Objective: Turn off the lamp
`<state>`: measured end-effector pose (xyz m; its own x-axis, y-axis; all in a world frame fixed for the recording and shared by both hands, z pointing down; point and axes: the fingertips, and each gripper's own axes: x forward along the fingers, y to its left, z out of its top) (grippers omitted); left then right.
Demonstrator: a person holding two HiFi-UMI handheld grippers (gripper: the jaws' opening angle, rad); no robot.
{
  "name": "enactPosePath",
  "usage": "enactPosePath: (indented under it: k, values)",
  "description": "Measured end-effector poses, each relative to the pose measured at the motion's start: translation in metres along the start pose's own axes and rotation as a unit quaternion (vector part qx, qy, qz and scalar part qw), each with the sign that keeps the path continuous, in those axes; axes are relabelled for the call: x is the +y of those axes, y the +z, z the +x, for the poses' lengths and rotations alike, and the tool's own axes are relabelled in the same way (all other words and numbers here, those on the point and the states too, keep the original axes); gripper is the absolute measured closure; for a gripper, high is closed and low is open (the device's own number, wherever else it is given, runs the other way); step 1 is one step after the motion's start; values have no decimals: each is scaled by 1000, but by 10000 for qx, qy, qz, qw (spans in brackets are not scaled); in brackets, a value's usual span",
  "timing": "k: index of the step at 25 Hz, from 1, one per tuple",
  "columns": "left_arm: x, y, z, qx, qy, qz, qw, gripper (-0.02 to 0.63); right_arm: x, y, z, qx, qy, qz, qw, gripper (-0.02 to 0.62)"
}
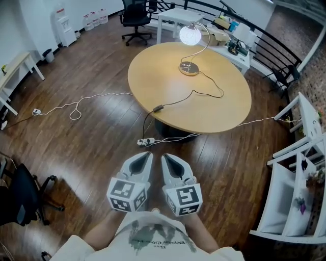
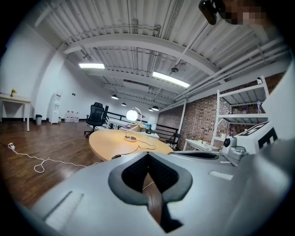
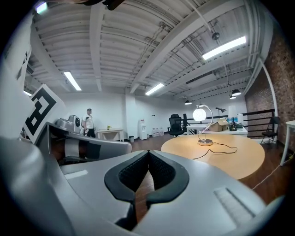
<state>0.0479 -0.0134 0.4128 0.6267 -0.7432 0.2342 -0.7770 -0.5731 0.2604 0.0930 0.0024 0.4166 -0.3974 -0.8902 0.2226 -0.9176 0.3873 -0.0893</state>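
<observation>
A lit lamp with a glowing round globe [image 1: 190, 34] on a curved metal stem stands on its round base [image 1: 189, 68] at the far side of an oval wooden table [image 1: 168, 102]. Its black cord carries an inline switch [image 1: 158, 108] near the table's front edge. The lamp [image 2: 132, 115] also glows in the left gripper view, and the lamp [image 3: 199, 113] shows in the right gripper view. My left gripper [image 1: 146, 155] and right gripper [image 1: 167, 158] hang side by side over the floor, well short of the table, both shut and empty.
A power strip [image 1: 144, 142] lies on the wooden floor under the table's near edge, with a white cable [image 1: 76, 108] trailing left. White shelving [image 1: 298, 168] stands at right, office chairs [image 1: 135, 15] and desks at the back, a black chair [image 1: 23, 193] at left. A person [image 3: 88, 122] stands far off.
</observation>
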Motion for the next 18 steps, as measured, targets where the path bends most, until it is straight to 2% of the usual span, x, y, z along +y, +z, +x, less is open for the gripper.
enactPosePath:
  k: [18]
  values:
    - [107,39,117,283,-535,-157,9980,609,-42,25,155,361,-486,94,9981,595]
